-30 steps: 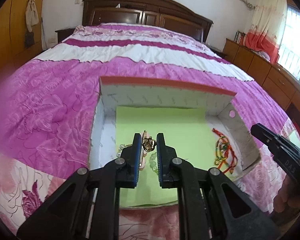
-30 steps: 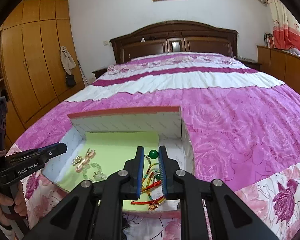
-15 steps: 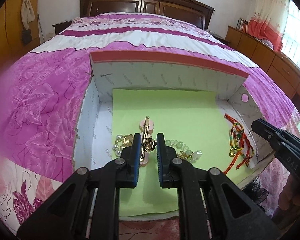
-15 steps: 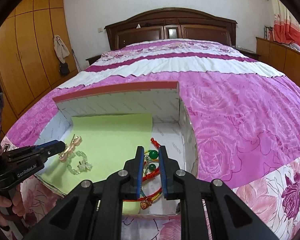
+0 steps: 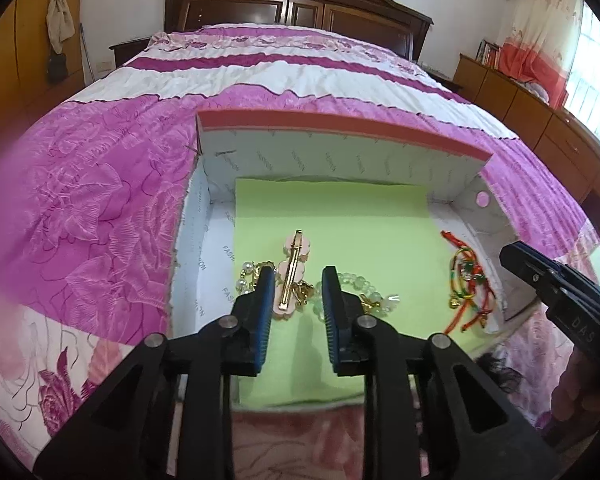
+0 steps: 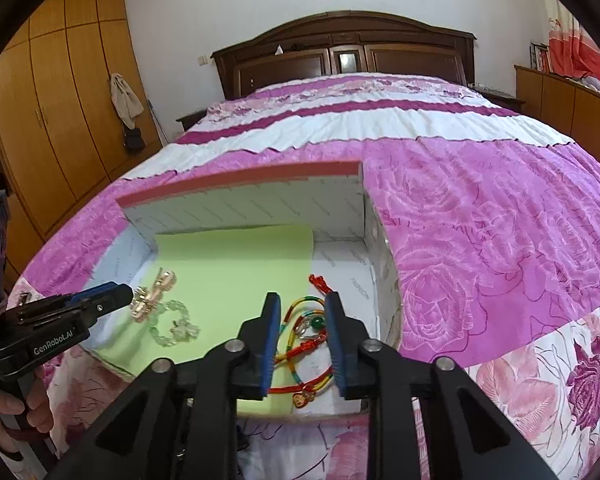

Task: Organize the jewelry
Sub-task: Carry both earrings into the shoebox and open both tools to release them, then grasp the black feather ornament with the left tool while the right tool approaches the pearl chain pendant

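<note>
A shallow white box [image 5: 340, 148] with a green paper liner [image 5: 340, 216] lies on the bed. On the liner lie a pink and gold hair clip [image 5: 292, 272], a pearl and gold piece [image 5: 247, 276] and a pale green bead bracelet [image 5: 360, 288]. My left gripper [image 5: 296, 284] is open, its jaws either side of the clip. Red and multicoloured cord bracelets [image 6: 308, 328] with green beads lie at the box's right side. My right gripper [image 6: 300, 308] is open over them. The cords also show in the left wrist view [image 5: 466, 280].
The box sits on a pink and white floral bedspread [image 6: 480, 220]. A dark wooden headboard [image 6: 348, 52] stands at the far end. Orange wardrobes [image 6: 60, 100] line the left wall, and low cabinets [image 5: 540, 120] the right.
Both grippers have moved down and closer to the box, and their jaws have opened. The gold piece and the green bead that sat between them now lie in the box.
</note>
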The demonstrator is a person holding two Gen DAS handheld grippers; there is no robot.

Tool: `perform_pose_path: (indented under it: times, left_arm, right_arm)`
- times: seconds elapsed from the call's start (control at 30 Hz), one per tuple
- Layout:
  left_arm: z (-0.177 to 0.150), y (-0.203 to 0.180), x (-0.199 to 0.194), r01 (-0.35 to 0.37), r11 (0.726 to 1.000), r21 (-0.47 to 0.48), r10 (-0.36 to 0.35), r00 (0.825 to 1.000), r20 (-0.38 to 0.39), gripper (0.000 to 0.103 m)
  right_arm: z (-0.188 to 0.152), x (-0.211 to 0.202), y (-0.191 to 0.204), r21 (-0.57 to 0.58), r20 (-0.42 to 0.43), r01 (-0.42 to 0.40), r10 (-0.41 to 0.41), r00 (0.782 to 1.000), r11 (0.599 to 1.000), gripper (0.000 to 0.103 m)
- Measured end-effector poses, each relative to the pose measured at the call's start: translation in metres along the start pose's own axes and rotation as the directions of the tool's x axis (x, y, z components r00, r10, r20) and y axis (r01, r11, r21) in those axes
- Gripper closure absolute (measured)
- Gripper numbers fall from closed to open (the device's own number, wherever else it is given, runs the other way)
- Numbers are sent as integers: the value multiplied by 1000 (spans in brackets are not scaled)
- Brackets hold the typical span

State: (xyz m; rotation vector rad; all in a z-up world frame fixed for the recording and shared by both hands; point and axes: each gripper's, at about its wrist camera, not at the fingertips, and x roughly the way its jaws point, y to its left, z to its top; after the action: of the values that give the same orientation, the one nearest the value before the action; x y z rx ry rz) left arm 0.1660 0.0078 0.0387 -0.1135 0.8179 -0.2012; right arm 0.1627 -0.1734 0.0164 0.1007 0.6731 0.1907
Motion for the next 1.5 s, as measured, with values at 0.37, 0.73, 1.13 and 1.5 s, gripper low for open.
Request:
perform_pose_path:
  times: [0.37, 0.73, 1.13, 1.5]
  left_arm:
    - [-14, -10, -34, 65, 998, 6, -65, 998, -20, 82]
    - [-35, -40, -45, 179, 983, 37, -176, 981, -84, 67]
    - [-56, -76, -25, 248, 963, 104, -229, 959, -166, 62]
    - [-64, -86, -4, 286, 953, 99, -263, 945, -193, 62]
  right_arm:
    - [-3, -48, 14, 2, 58, -40, 40, 997, 999, 61]
    - [-22, -80, 8, 30, 52, -12, 11, 999, 999, 53]
    - [-45, -93, -12, 83, 15, 21, -22, 1000, 996, 52]
    - [-59, -96, -23, 117, -1, 30, -30, 1000, 993, 51]
